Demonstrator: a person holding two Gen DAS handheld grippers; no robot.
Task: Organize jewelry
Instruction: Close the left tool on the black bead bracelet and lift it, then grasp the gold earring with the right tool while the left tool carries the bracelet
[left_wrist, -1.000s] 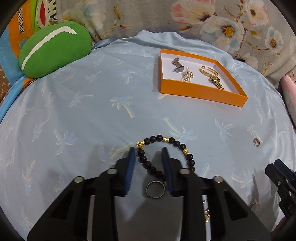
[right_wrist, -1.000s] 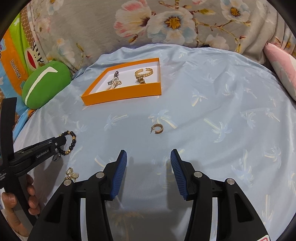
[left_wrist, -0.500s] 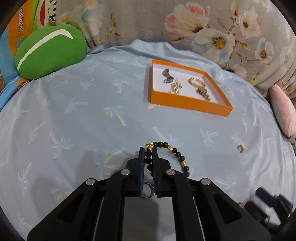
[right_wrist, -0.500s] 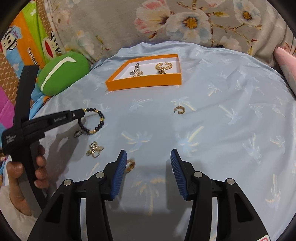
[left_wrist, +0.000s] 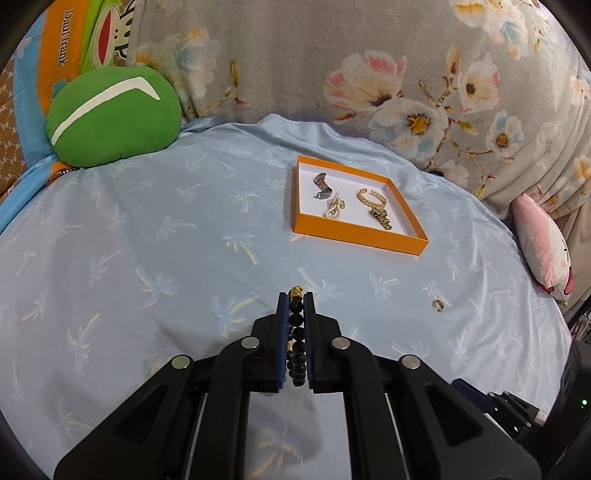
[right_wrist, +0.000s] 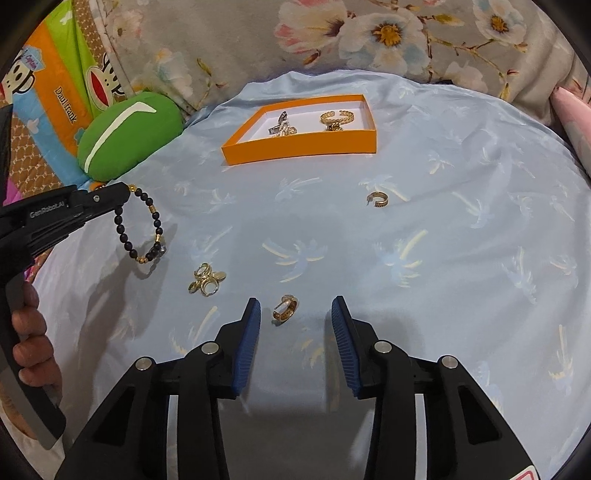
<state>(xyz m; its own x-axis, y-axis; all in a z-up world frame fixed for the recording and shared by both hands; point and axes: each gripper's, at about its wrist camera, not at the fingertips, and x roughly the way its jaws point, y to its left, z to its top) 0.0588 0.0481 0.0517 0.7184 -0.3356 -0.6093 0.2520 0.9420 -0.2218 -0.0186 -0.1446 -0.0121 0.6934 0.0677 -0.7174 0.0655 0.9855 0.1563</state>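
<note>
— Now, where's the beaded bracelet (right_wrist: 140, 225)?
— Clenched in the left tool (left_wrist: 295, 299), dangling above the blue sheet (right_wrist: 461, 155). The right tool (right_wrist: 295, 310), jaws just narrowing, brackets a gold earring (right_wrist: 285, 308) untouched.

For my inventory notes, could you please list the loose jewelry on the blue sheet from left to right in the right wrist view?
Beaded bracelet hanging from the left gripper → cluster of gold rings → gold hoop earring → gold ring.

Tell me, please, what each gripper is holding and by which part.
The left gripper pinches the black beaded bracelet at its top, by the gold charm. The right gripper holds nothing; a gold earring lies between its jaws.
</note>
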